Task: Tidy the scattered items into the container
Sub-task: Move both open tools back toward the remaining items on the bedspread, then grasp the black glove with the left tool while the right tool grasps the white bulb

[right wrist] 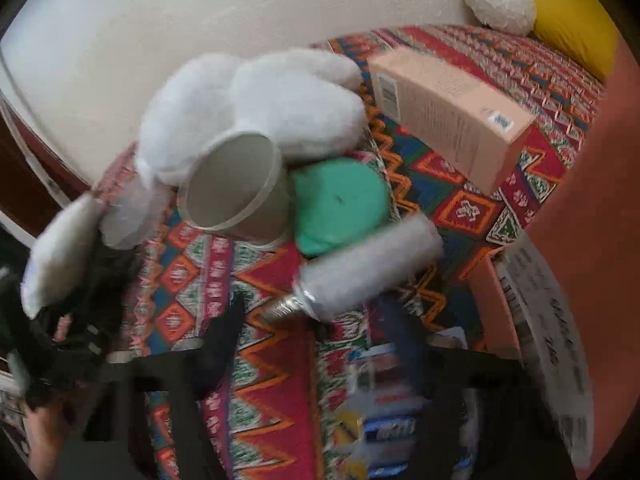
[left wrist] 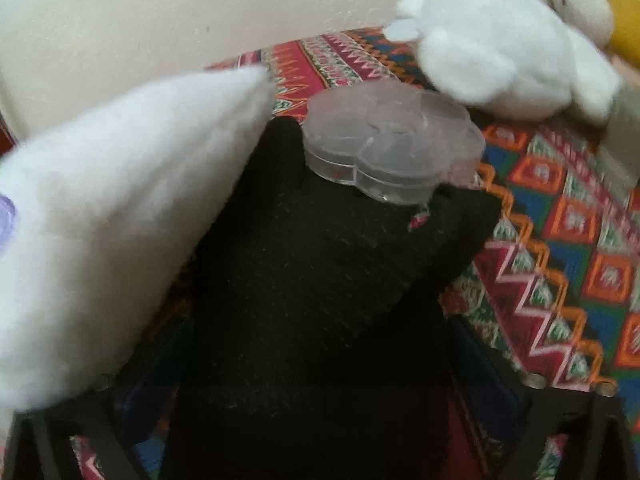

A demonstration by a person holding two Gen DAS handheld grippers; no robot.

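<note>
L wrist: we see white plush [left wrist: 120, 216] at left, black knit cloth [left wrist: 312, 280] filling centre between L gripper [left wrist: 316, 364] arms; can't tell jaw state. Clear flower-shaped compartment box [left wrist: 394, 148], lid on, sits on cloth's far end; contents unclear.

R wrist: paper cup [right wrist: 236, 188] on side, mouth toward us, empty. Green pouch [right wrist: 340, 204] beside it, peach carton [right wrist: 452, 116] further right. R gripper [right wrist: 320, 312] jaws wide, around foil-wrapped tube [right wrist: 360, 268].

A paper cup [right wrist: 236, 188] lies in front of a plush toy [right wrist: 256, 104], roll [right wrist: 340, 204] to its right
</note>
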